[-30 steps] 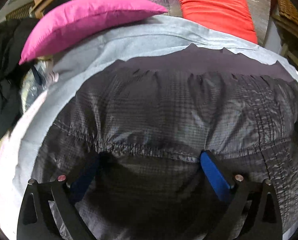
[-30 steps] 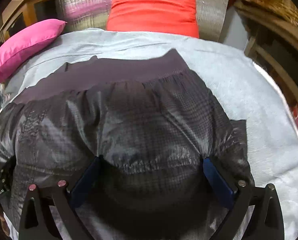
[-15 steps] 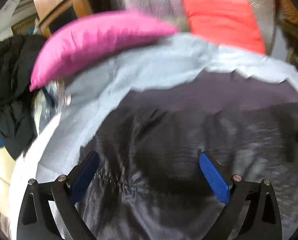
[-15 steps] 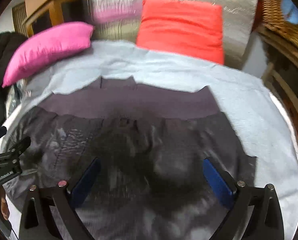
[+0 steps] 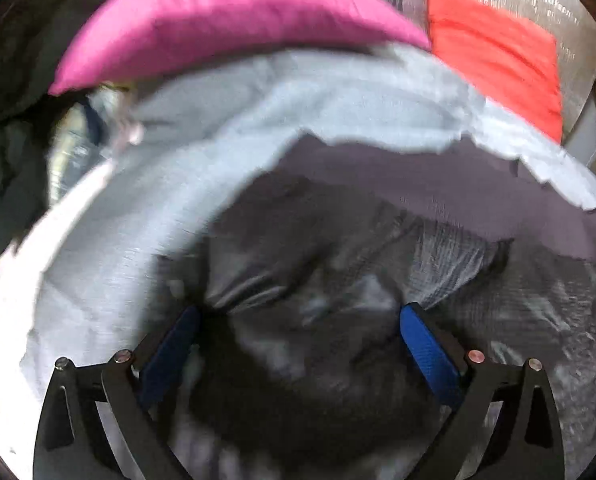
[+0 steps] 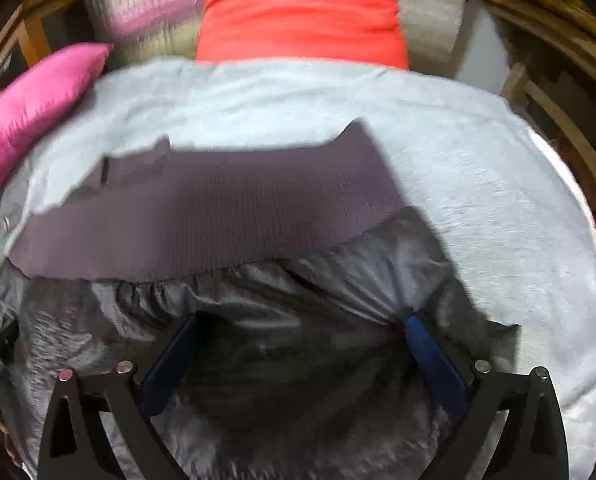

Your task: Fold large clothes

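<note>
Dark grey ripstop jacket with ribbed purple-grey hem (image 6: 201, 224) lies on the pale grey blanket (image 6: 478, 184), newly bunched between both grippers' wide jaws; left gripper (image 5: 298, 320) and right gripper (image 6: 302, 328) have dropped low, apparently starting another fold.

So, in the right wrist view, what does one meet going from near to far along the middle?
Right hand-held gripper → shiny dark jacket → ribbed purple hem → grey sheet → red cushion.
</note>
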`<state>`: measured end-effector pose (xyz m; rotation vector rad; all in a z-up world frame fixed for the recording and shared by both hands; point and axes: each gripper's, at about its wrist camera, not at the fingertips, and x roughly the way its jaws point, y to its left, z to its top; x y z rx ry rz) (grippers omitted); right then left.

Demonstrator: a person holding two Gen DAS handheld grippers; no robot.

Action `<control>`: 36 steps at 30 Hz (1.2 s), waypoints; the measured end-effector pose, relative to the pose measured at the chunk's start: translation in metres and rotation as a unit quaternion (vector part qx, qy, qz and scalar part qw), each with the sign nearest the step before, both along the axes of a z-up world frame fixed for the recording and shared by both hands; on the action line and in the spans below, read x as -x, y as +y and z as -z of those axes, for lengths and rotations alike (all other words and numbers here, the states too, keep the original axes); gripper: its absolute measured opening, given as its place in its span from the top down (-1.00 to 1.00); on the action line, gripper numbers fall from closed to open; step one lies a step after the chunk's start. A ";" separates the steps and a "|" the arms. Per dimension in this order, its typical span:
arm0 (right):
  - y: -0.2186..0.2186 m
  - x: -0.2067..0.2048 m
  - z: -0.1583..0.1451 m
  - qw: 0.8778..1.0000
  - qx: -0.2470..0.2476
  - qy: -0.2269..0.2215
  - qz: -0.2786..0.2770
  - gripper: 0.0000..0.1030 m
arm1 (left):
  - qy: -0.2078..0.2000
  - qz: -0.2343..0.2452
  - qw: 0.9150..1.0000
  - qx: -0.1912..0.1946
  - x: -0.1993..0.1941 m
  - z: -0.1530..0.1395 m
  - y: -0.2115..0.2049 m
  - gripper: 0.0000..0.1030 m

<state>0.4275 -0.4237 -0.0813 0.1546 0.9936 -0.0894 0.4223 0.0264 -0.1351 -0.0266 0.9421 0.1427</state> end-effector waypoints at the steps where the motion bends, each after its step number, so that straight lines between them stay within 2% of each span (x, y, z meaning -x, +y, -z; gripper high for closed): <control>1: -0.005 0.014 -0.010 1.000 -0.005 -0.019 0.003 -0.98 | -0.020 -0.004 1.000 -0.001 0.011 -0.009 0.006 -0.96; 4: -0.016 0.061 -0.031 0.998 -0.016 -0.065 0.005 -0.98 | -0.073 -0.012 0.997 0.000 0.056 -0.030 0.025 -0.96; 6: -0.013 0.102 -0.038 0.997 -0.009 -0.081 -0.017 -0.98 | -0.089 -0.011 0.996 -0.006 0.082 -0.034 0.032 -0.96; 9: -0.001 0.152 -0.028 0.993 0.048 -0.094 -0.045 -0.99 | -0.110 -0.023 0.993 -0.023 0.115 -0.029 0.042 -0.96; 10: -0.003 0.166 -0.019 0.993 0.065 -0.088 -0.047 -0.99 | -0.103 -0.028 0.994 -0.027 0.122 -0.023 0.045 -0.96; 12: -0.009 0.164 0.003 0.996 0.071 -0.049 -0.030 -0.99 | -0.050 -0.040 0.998 -0.025 0.123 -0.004 0.054 -0.96; 13: -0.024 0.166 0.015 0.998 0.053 -0.034 -0.011 -0.98 | -0.028 -0.042 0.998 -0.022 0.123 0.004 0.059 -0.96; 14: -0.038 0.170 0.015 0.999 0.026 -0.034 0.010 -0.98 | -0.021 -0.045 0.999 -0.016 0.126 0.007 0.064 -0.96; 16: -0.058 0.183 0.003 0.997 -0.008 -0.047 0.054 -0.98 | -0.036 -0.066 0.997 -0.017 0.137 -0.002 0.075 -0.96; 18: -0.072 0.198 -0.009 0.994 -0.038 -0.072 0.067 -0.99 | -0.056 -0.076 0.995 -0.010 0.148 -0.013 0.083 -0.96; 22: -0.087 0.217 -0.015 0.991 -0.076 -0.076 0.077 -0.99 | -0.077 -0.085 0.993 0.001 0.167 -0.024 0.085 -0.96; 26: -0.081 0.221 -0.011 0.992 -0.084 -0.074 0.060 -0.99 | -0.063 -0.067 0.996 -0.012 0.171 -0.017 0.075 -0.96; 29: -0.080 0.207 0.008 0.996 -0.044 -0.025 0.075 -0.99 | -0.057 -0.060 0.996 -0.017 0.173 -0.016 0.069 -0.96; 31: -0.087 0.206 0.015 0.994 -0.056 -0.009 0.089 -0.98 | -0.062 -0.058 0.996 -0.018 0.179 -0.019 0.065 -0.96; 32: -0.089 0.209 0.013 0.993 -0.067 -0.012 0.093 -0.98 | -0.064 -0.057 0.996 -0.020 0.181 -0.020 0.065 -0.96; 36: -0.079 0.219 -0.013 0.994 -0.060 -0.059 0.076 -0.98 | -0.064 -0.051 0.996 -0.020 0.184 -0.021 0.061 -0.96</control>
